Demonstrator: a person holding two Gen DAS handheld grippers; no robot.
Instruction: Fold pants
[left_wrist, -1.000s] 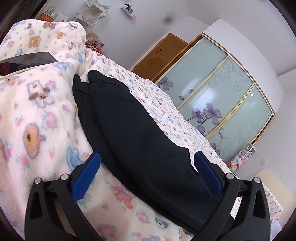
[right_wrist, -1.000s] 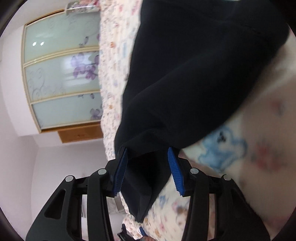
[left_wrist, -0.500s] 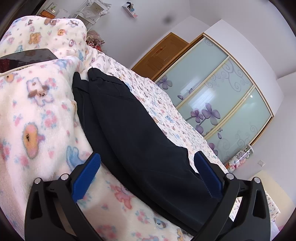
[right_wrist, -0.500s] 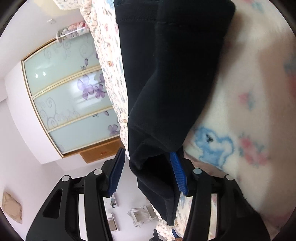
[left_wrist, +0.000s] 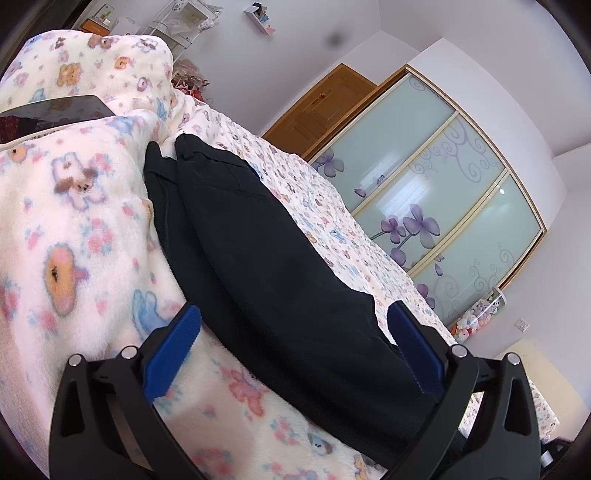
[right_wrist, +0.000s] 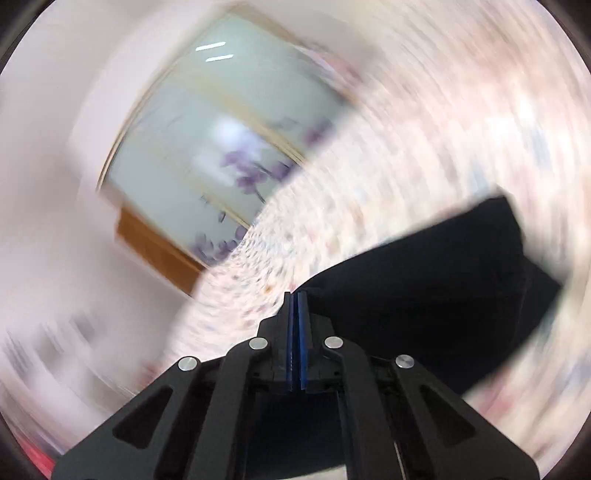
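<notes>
Left wrist view: the long black fabric pants (left_wrist: 258, 258), doubled leg over leg, lay stretched along a cream fleece blanket printed with cartoon animals (left_wrist: 74, 229) on the bed. The left gripper (left_wrist: 291, 343) hovered low over the near end, its blue-padded jaws wide apart, one on each side of the cloth and pressing on nothing. A dark flat tablet (left_wrist: 55, 112) rested on the blanket's far fold, and a sliding wardrobe of frosted glass with purple flowers (left_wrist: 436, 206) filled the wall beyond the floral bedsheet (left_wrist: 332, 229).

Right wrist view: the picture was heavily smeared by motion. The right gripper (right_wrist: 295, 314) showed its blue jaws pressed together with no cloth between them. The pants (right_wrist: 424, 288) lay just beyond and to the right of the tips, on the bed.

Judged from this, the lengthwise fold looked done and a crosswise fold remained. To do it well, the left jaws would need to come down and bite through all layers at the near end, not the top layer alone. The right would have to open and take the matching corner, so that both ends lift level and the cloth lands edge on edge without dragging the blanket.
</notes>
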